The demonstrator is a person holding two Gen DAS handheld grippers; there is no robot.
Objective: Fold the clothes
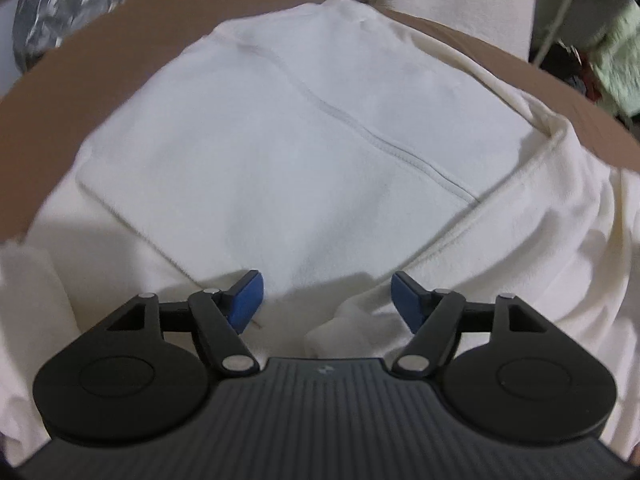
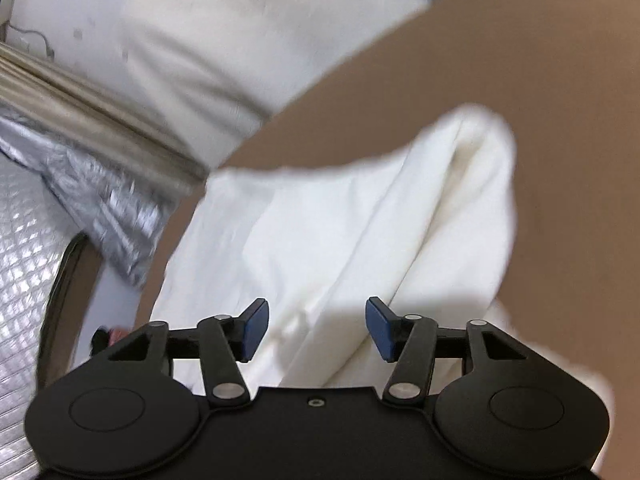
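- Both pairs of jaws stand spread wide, with nothing pinched between the blue pads: the left gripper [image 1: 327, 300] and the right gripper [image 2: 317, 328] each show bare white cloth in the gap.
- Count of grippers: two, one per view, each with two black fingers tipped in blue.
- Count of clothes: one white garment [image 1: 304, 128], fleecy, with a zip seam [image 1: 384, 144] running from about 11 o'clock down to 4 o'clock across its folded panel.
- The garment lies on one brown table [image 1: 80, 92]; in the left view it fills the middle and spreads down to 6 o'clock under the gripper, with a rolled hem at 3 o'clock.
- In the right view the same white cloth [image 2: 360, 224] lies bunched in long folds, reaching from 6 o'clock up to a rounded end near 1 o'clock; bare brown table [image 2: 560, 120] shows at 2 to 3 o'clock.
- Left gripper's pose: held low and just over the near edge of the garment, pointing toward 12 o'clock across the folded panel.
- Right gripper's pose: tilted, held over the bunched cloth; the view is motion-blurred.
- Beyond the table: one crinkled silver sheet [image 2: 24, 264] at 9 o'clock in the right view, and pale fabric [image 2: 224, 40] at 11 to 12 o'clock.
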